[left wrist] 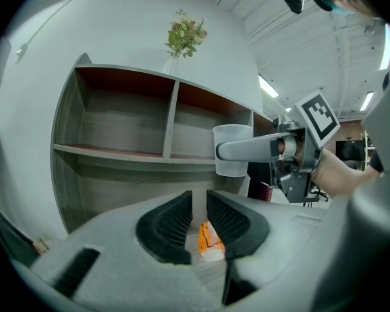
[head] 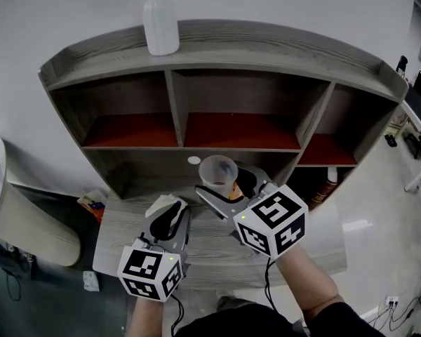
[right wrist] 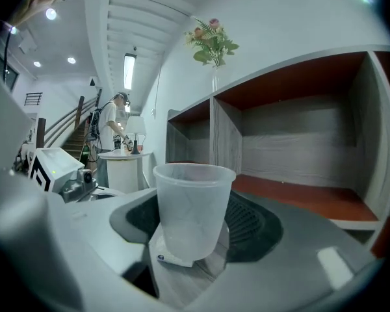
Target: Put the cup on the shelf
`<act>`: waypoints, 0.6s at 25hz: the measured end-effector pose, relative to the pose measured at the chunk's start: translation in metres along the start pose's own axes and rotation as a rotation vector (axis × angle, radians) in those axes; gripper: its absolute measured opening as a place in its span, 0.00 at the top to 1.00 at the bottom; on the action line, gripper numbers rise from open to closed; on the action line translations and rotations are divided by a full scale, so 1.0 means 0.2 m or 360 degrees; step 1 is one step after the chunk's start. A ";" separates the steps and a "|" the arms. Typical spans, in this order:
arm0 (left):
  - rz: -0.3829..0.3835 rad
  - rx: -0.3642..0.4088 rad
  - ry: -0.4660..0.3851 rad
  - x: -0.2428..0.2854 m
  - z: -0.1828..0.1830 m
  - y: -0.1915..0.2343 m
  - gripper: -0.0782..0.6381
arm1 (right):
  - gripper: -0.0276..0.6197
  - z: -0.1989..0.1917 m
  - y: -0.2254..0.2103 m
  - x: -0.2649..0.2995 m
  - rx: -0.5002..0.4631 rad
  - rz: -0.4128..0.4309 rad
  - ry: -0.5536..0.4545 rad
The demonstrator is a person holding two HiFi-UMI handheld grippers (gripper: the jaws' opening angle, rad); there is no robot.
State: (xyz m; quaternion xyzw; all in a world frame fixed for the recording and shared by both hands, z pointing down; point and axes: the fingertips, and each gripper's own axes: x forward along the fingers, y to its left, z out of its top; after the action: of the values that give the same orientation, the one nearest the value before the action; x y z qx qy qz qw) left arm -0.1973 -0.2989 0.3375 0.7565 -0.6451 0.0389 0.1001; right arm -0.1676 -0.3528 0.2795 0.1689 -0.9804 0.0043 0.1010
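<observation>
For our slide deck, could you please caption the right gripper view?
Right gripper holds a clear plastic cup upright between its jaws, facing the red-floored shelf.

Translucent whitish cup point(head: 217, 170); grey wood-grain shelf point(head: 266, 44) with red boards; white vase point(head: 161, 25); grey left gripper point(left wrist: 199, 207) and right gripper point(right wrist: 195, 226), cubes marked black-and-white.

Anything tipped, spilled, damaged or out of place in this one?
Nothing stands out. The clear plastic cup sits upright and empty between the jaws of the right gripper, and the white vase stands straight on top of the shelf. No spill shows.
</observation>
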 end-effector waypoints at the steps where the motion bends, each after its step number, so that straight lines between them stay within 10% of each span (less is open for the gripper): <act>1: 0.0002 -0.0001 -0.0010 0.01 0.02 0.01 0.81 | 0.51 0.02 -0.02 0.01 -0.0004 -0.0008 -0.0008; 15: 0.0010 0.0000 -0.0070 0.11 0.14 0.07 0.81 | 0.51 0.18 -0.31 0.10 -0.0025 -0.0342 -0.0080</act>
State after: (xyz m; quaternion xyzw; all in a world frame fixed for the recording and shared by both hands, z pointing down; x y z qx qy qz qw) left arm -0.2089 -0.3284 0.3149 0.7551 -0.6496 0.0226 0.0858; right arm -0.1737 -0.4190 0.2459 0.2723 -0.9589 -0.0186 0.0775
